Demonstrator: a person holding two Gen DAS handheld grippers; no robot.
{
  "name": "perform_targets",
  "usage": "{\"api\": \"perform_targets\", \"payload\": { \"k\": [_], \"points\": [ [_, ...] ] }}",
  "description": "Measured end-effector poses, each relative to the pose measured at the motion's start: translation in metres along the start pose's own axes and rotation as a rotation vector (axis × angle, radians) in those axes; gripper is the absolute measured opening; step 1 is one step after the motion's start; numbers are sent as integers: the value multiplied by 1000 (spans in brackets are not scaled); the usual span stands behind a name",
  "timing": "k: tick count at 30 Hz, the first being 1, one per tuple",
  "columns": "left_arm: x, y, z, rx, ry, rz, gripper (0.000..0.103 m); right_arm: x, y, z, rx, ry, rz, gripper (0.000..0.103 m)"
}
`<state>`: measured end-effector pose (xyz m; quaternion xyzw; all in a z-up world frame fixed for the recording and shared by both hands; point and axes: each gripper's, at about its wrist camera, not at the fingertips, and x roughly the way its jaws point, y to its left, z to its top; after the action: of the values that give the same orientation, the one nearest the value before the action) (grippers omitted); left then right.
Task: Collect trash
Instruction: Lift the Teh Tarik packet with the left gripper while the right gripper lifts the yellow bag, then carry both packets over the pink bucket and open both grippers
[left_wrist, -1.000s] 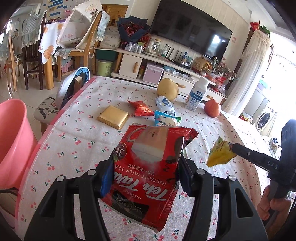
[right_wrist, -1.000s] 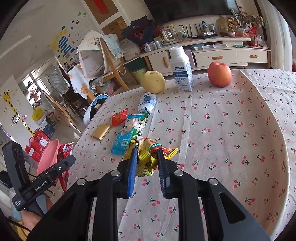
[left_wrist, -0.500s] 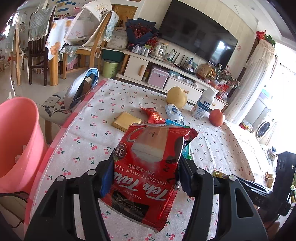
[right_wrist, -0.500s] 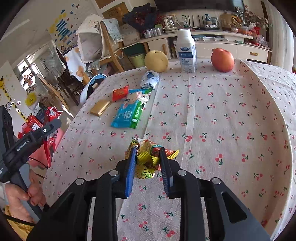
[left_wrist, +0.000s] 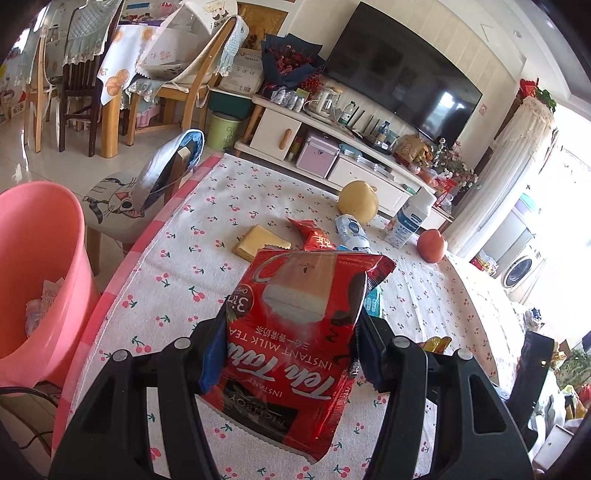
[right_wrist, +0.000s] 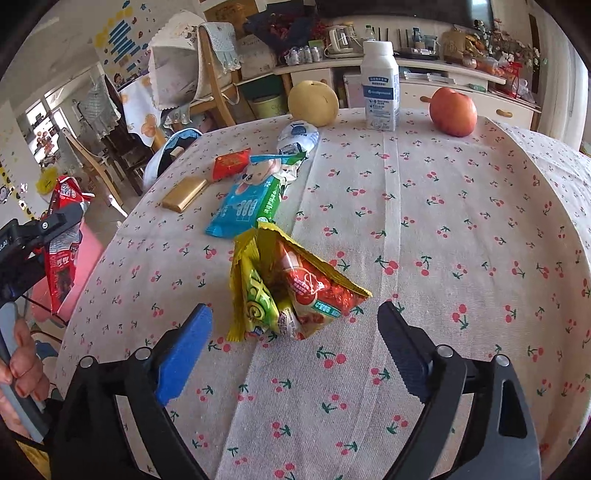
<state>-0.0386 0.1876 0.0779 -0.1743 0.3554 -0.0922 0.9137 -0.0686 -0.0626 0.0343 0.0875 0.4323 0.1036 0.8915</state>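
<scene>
At the far left of the left wrist view a pink bin (left_wrist: 40, 266) stands on the floor beside the table, with scraps of paper lying in its bottom. A chair with a cat-print cushion (left_wrist: 122, 199) sits between the bin and the cherry-print tablecloth (left_wrist: 229, 192). The left gripper (left_wrist: 291, 350) is clamped on a red milk tea packet (left_wrist: 295, 332), its blue pads pressing the packet's two sides and holding it upright above the near left part of the table. Beyond the packet a gold wrapper (left_wrist: 258, 242) lies flat, with a small red sachet (left_wrist: 314, 236) just to its right, then a crumpled white-and-blue pouch (left_wrist: 351, 230), a yellow pear (left_wrist: 358, 201), a white bottle (left_wrist: 408, 221) standing upright, and a red apple (left_wrist: 430, 245) farthest right.

In the right wrist view the left gripper and its red packet show at the left edge, out past the table rim, with the person's hand (right_wrist: 22, 365) below. On the cloth a blue wet-wipe pack (right_wrist: 245, 203) lies right of the gold wrapper, partly under a torn cartoon wrapper (right_wrist: 271, 168). Nearer, a crumpled yellow snack wrapper (right_wrist: 288, 288) rests on the tablecloth in the middle. The right gripper (right_wrist: 295, 332) is spread wide, one finger on each side of that wrapper and neither touching it.
</scene>
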Motion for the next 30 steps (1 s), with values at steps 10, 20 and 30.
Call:
{"api": "perform_targets", "payload": {
  "k": [10, 20, 30],
  "points": [
    [6, 3, 1, -13, 18, -9, 60, 15, 6, 4, -48, 11, -42, 49],
    [5, 7, 1, -26, 11, -7, 60, 7, 17, 3, -107, -30, -70, 33],
    [-5, 17, 4, -53, -18, -1, 60, -17, 46, 12, -140, -90, -39, 32]
  ]
}}
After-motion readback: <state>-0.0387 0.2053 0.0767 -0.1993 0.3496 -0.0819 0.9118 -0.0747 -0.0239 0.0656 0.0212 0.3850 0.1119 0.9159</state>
